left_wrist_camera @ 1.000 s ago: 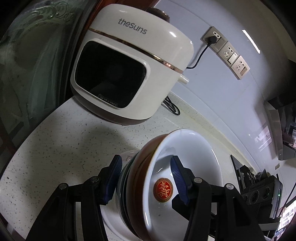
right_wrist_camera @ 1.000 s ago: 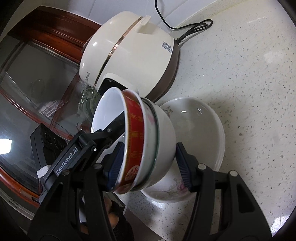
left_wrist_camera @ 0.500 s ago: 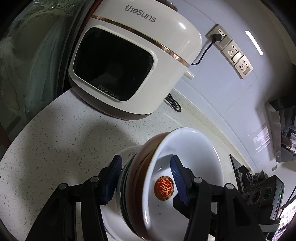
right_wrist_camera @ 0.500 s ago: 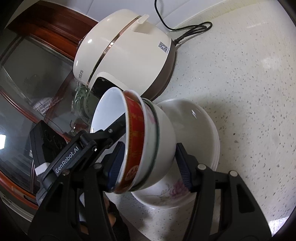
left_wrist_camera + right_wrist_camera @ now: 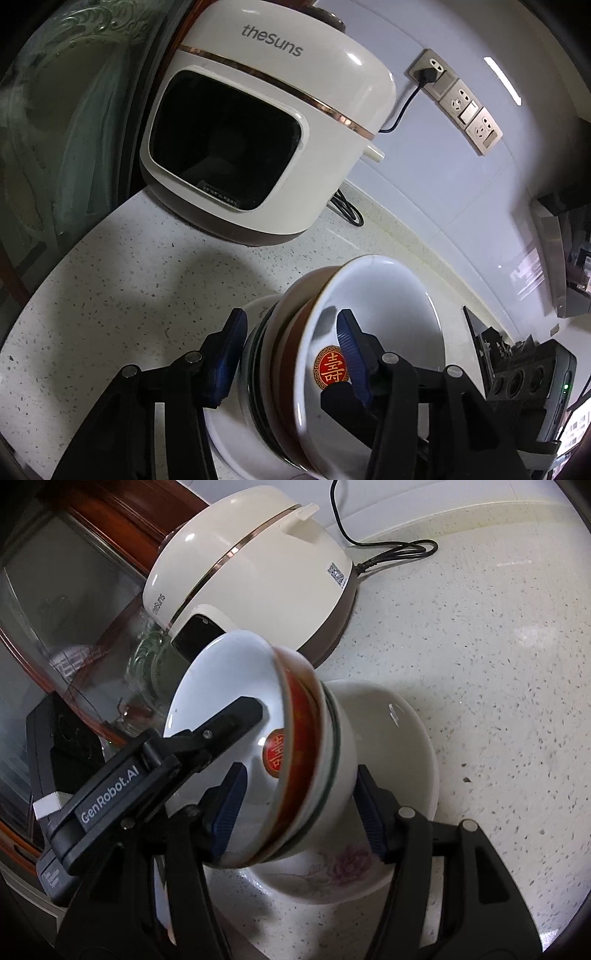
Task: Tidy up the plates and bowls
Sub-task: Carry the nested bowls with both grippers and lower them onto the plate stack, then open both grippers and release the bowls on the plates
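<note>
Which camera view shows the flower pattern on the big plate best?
The right wrist view: the pink flower is plain on the plate under the tilted bowls. In the left wrist view only bare white plate shows, without flower.

bowl stack (image 5: 295,771): tilted over floral plate (image 5: 402,738) | right gripper (image 5: 299,808): fingers flank stack | cooker (image 5: 255,579): behind

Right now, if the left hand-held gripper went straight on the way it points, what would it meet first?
Probably the rice cooker, past the nested bowls that the left hand-held gripper grips; the speckled countertop between looks free, though depth is unclear.
</note>
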The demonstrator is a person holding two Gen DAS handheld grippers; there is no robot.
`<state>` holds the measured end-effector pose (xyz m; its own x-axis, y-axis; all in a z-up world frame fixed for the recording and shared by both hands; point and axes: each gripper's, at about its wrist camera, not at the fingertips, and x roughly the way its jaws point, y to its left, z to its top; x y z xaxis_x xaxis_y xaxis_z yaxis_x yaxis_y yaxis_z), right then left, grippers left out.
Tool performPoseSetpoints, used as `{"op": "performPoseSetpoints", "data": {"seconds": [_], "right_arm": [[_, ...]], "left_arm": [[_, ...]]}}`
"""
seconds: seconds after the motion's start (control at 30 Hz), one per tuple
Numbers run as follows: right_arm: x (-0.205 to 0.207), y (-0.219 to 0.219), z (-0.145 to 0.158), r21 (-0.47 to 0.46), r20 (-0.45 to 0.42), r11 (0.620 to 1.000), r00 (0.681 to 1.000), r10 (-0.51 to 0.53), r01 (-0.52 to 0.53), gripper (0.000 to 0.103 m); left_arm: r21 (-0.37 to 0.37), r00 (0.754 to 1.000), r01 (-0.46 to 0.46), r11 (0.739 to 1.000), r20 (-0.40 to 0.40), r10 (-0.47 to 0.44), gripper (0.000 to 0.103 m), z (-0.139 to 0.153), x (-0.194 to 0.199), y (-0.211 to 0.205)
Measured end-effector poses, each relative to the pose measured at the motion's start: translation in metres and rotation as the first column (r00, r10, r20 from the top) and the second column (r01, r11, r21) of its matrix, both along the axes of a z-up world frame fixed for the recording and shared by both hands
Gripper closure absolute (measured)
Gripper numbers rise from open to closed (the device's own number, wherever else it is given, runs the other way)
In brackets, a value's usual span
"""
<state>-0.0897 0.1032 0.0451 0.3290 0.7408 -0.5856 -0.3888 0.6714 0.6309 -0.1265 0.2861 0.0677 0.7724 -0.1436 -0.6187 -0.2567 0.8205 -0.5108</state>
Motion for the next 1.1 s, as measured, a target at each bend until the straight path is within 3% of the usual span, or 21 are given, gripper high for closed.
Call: {"op": "performPoseSetpoints", "data": {"seconds": [0.43, 0.53, 0.6, 0.67, 0.77, 0.9, 1.0, 1.1], "right_arm": [[0.000, 0.001, 0.006, -0.040, 0.052, 0.999, 0.999, 0.003, 0.000, 0.044], [-0.002, 0.002, 0.012, -0.070, 0.093, 0.998, 0.996, -0.006, 0.012, 0.047], [-0.007, -0.001, 0.023, -0.096, 0.161, 0.994, 0.987, -0.029, 0.045, 0.046], [-0.010, -0.006, 0.033, -0.112, 0.214, 0.990, 0.975, -0.055, 0.081, 0.038], [-0.016, -0.019, 0.042, -0.119, 0.272, 0.983, 0.957, -0.101, 0.138, 0.025], [-0.023, -0.041, 0.046, -0.089, 0.342, 0.968, 0.920, -0.193, 0.236, 0.012], [-0.028, -0.052, 0.048, -0.084, 0.379, 0.957, 0.897, -0.226, 0.277, 0.007], [-0.035, -0.058, 0.051, -0.110, 0.420, 0.947, 0.878, -0.229, 0.300, 0.007]], "left_arm": [[0.037, 0.999, -0.024, 0.999, 0.024, 0.023, 0.052, 0.010, -0.003, -0.003], [0.041, 0.999, -0.033, 0.999, 0.019, 0.032, 0.047, 0.010, -0.003, -0.002], [0.051, 0.999, -0.044, 0.998, 0.020, 0.043, 0.031, 0.011, -0.004, -0.001], [0.057, 0.997, -0.066, 0.996, 0.032, 0.065, 0.018, 0.013, -0.007, 0.001], [0.097, 0.993, -0.108, 0.989, 0.055, 0.103, 0.017, 0.019, -0.012, 0.001], [0.195, 0.978, -0.171, 0.966, 0.156, 0.142, 0.000, 0.029, -0.026, -0.004], [0.246, 0.956, -0.215, 0.945, 0.253, 0.151, 0.000, 0.042, -0.040, -0.012], [0.294, 0.948, -0.206, 0.933, 0.294, 0.117, 0.000, 0.051, -0.046, -0.021]]}}
